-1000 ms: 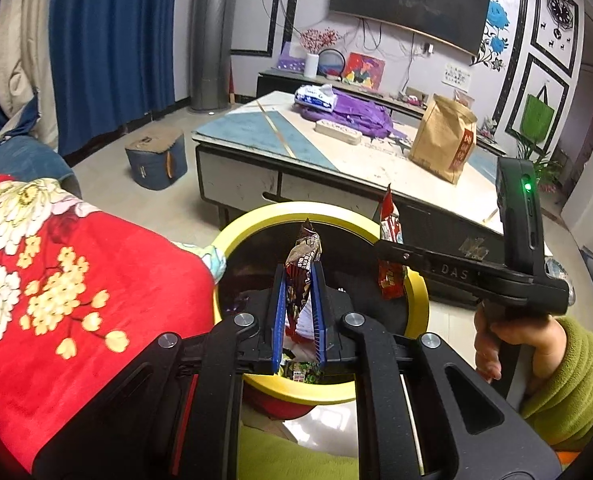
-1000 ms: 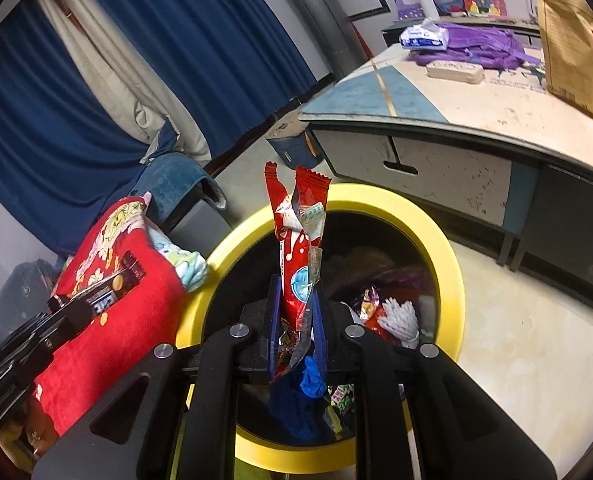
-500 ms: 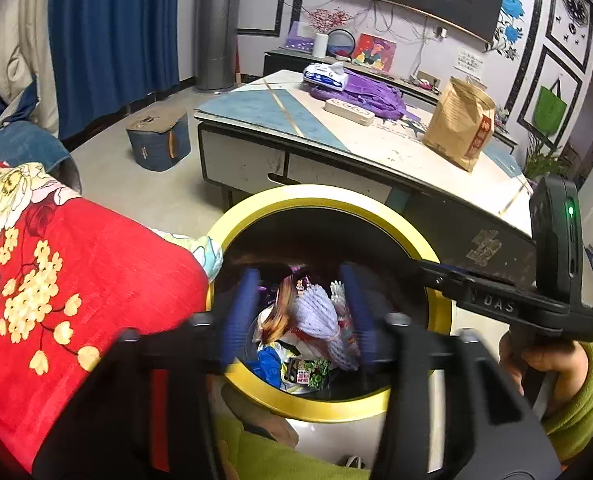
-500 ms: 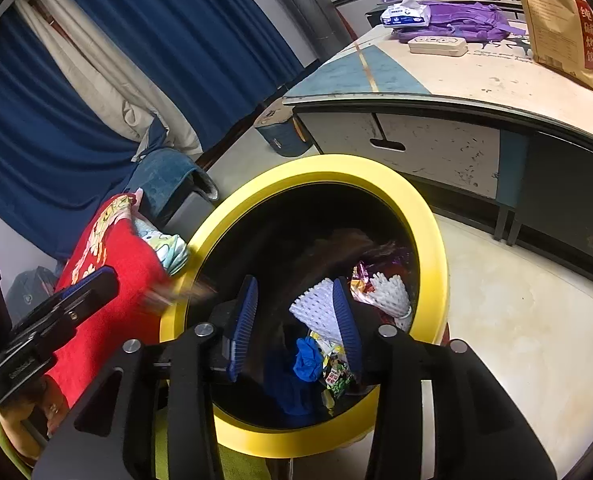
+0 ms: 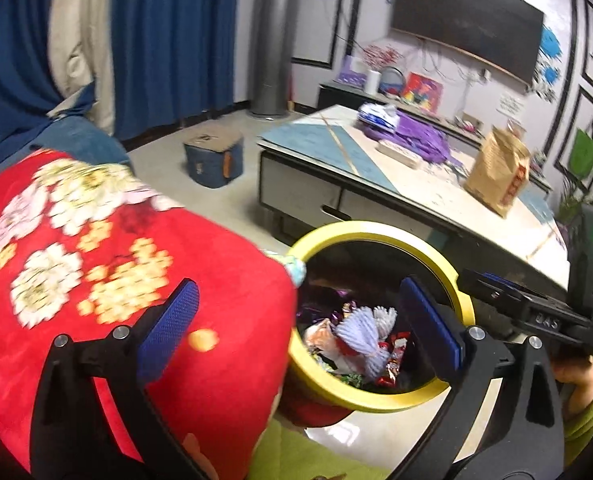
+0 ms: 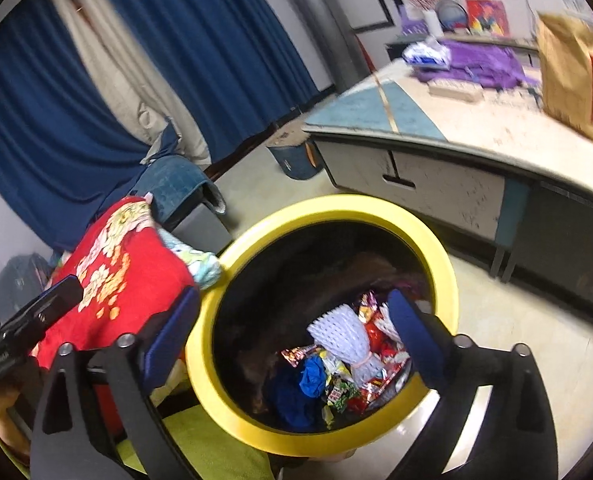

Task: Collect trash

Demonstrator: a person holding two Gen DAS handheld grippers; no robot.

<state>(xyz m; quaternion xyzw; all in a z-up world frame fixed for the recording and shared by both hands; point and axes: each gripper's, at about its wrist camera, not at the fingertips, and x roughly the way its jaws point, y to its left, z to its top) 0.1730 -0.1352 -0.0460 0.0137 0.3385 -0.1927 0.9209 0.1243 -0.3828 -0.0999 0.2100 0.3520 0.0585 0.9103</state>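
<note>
A round bin with a yellow rim (image 5: pixel 376 232) (image 6: pixel 336 206) stands on the floor. Inside lie snack wrappers (image 6: pixel 380 344), a white foam net (image 5: pixel 362 330) (image 6: pixel 342 332) and a blue scrap (image 6: pixel 312 372). My left gripper (image 5: pixel 300 328) is wide open and empty, its jaws straddling the bin's left rim and the red blanket. My right gripper (image 6: pixel 292 336) is wide open and empty above the bin's mouth. The right gripper's body (image 5: pixel 536 316) shows in the left wrist view, and the left one's body (image 6: pixel 28 328) in the right wrist view.
A red flowered blanket (image 5: pixel 96 260) (image 6: pixel 116 252) lies on the seat left of the bin. A low table (image 5: pixel 416 184) (image 6: pixel 456 140) behind it carries a brown paper bag (image 5: pixel 496 172), purple cloth (image 5: pixel 416 136) and a power strip. A blue box (image 5: pixel 212 156) sits on the floor.
Both grippers were shut on snack wrappers over the bin. Both have opened wide and the wrappers have dropped into the bin. Both views have shifted left.
</note>
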